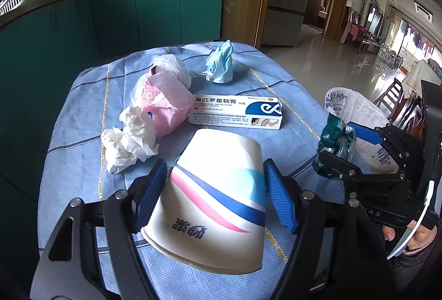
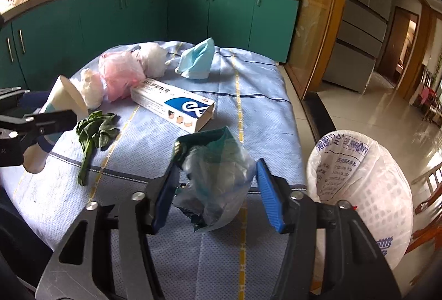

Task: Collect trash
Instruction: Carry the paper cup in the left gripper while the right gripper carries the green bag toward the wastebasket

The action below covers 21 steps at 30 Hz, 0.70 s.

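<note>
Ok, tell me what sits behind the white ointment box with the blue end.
Behind the white ointment box lie a pink plastic bag, a white plastic bag and a crumpled blue face mask. The bags' contents stay hidden.

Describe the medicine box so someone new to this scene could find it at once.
Start at the table with the blue cloth. Near its middle, beyond the paper cup, lies the ointment box. It is the only rigid, long rectangular item, white with a blue end, among crumpled bags and tissues.
</note>
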Each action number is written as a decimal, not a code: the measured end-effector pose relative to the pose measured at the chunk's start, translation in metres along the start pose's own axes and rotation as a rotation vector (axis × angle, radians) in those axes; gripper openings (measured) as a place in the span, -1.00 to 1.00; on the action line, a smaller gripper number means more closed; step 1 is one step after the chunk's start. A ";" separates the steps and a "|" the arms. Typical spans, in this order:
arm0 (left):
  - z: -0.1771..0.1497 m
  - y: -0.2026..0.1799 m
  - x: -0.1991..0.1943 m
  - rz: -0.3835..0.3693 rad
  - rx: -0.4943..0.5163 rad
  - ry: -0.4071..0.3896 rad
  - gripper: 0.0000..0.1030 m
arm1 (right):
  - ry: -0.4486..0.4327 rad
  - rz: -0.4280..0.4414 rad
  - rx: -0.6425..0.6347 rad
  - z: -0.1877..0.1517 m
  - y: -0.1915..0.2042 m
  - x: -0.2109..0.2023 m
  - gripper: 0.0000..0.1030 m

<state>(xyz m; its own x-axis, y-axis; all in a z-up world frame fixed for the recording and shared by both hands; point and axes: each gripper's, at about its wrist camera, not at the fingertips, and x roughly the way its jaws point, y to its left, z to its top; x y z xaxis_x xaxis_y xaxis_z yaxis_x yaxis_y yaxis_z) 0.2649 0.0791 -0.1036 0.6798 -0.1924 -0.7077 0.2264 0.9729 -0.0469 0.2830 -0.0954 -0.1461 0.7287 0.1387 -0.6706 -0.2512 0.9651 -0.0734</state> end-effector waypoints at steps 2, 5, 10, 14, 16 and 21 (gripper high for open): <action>0.000 0.000 0.000 0.001 0.001 0.001 0.40 | -0.013 -0.006 -0.026 0.000 0.007 0.000 0.47; 0.000 0.000 0.000 0.002 0.001 0.001 0.40 | -0.013 -0.017 -0.046 -0.004 0.011 0.000 0.51; 0.000 0.000 0.000 0.000 0.001 -0.002 0.40 | 0.005 -0.033 -0.004 -0.006 0.000 0.005 0.53; 0.000 -0.001 0.000 0.003 0.004 -0.001 0.40 | 0.000 -0.012 0.052 -0.002 -0.010 0.009 0.55; 0.000 -0.001 0.000 0.003 0.001 -0.001 0.40 | -0.004 -0.004 0.061 0.001 -0.008 0.013 0.55; 0.000 0.000 0.001 0.010 -0.004 0.001 0.40 | -0.003 0.001 0.024 0.014 0.009 0.027 0.55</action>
<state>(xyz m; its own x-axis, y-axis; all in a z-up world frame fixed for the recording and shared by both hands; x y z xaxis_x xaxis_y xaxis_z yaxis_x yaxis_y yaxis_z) 0.2650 0.0795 -0.1042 0.6816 -0.1824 -0.7087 0.2170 0.9752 -0.0423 0.3092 -0.0798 -0.1551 0.7305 0.1400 -0.6684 -0.2367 0.9700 -0.0555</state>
